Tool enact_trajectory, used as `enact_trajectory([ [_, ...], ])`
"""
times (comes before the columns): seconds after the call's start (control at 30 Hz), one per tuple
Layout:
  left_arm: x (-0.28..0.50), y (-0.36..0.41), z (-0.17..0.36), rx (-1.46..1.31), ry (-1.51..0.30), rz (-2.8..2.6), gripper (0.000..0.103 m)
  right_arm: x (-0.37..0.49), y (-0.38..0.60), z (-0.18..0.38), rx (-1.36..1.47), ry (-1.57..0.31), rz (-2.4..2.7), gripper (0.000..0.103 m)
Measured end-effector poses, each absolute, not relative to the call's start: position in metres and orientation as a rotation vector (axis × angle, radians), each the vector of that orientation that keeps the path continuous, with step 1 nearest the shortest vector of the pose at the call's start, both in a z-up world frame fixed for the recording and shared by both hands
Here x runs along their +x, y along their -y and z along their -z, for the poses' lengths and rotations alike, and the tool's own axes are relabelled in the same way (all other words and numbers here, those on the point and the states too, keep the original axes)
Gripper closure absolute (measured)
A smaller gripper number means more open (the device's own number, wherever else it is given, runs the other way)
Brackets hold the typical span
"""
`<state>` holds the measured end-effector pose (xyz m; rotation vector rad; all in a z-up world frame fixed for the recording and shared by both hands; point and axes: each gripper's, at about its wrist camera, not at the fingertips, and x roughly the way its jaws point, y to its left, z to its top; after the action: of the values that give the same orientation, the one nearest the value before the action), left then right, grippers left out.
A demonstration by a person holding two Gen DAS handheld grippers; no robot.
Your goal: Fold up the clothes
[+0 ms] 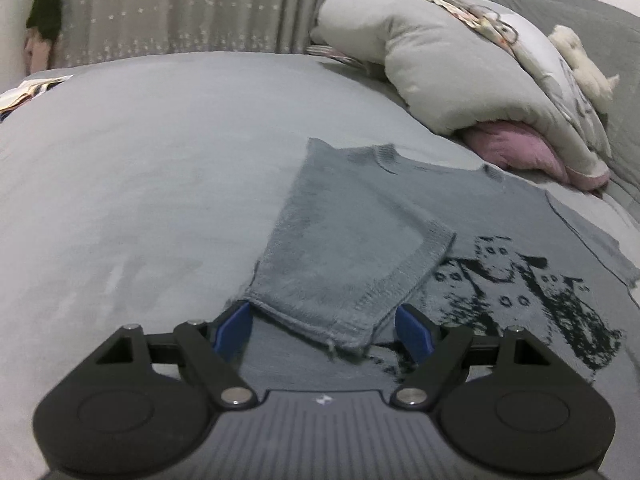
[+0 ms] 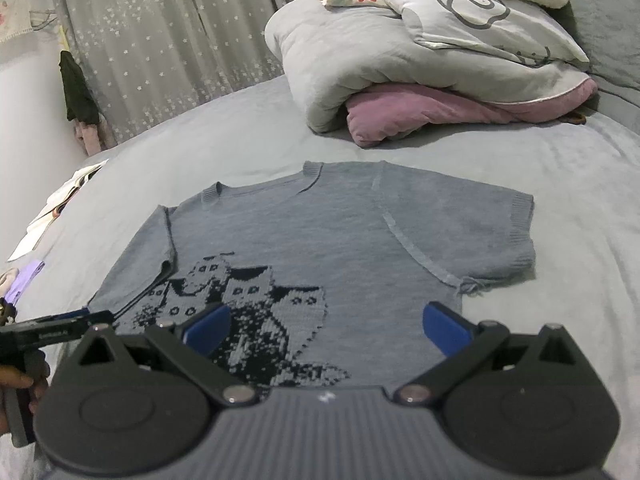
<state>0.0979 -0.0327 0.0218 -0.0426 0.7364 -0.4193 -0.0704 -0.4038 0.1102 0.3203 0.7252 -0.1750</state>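
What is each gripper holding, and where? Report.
Nothing is held. The left gripper stands open around the sweater's folded sleeve edge; the right gripper is open above it.

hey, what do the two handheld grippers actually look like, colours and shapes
Both look alike. The left gripper and right gripper each have two blue flat fingers on black jointed linkage arms with silver pivot pins, two round black side housings, and a ribbed dark grey body bearing a small white logo. No cables show.
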Motion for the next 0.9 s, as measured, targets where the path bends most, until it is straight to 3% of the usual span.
enact_trajectory([
  [0.4,0.089,0.016,-0.029,0.014,-0.734,0.37,0.023,-0.084,0.44,-0.112,0.402,-0.696,0.263,0.0],
  [0.53,0.08,0.012,-0.034,0.035,-0.712,0.316,0.005,-0.087,0.45,-0.111,0.424,-0.689,0.288,0.0],
  [0.9,0.066,-0.011,-0.011,0.069,-0.694,0.148,0.0,-0.087,0.465,-0.101,0.438,-0.692,0.283,0.0],
])
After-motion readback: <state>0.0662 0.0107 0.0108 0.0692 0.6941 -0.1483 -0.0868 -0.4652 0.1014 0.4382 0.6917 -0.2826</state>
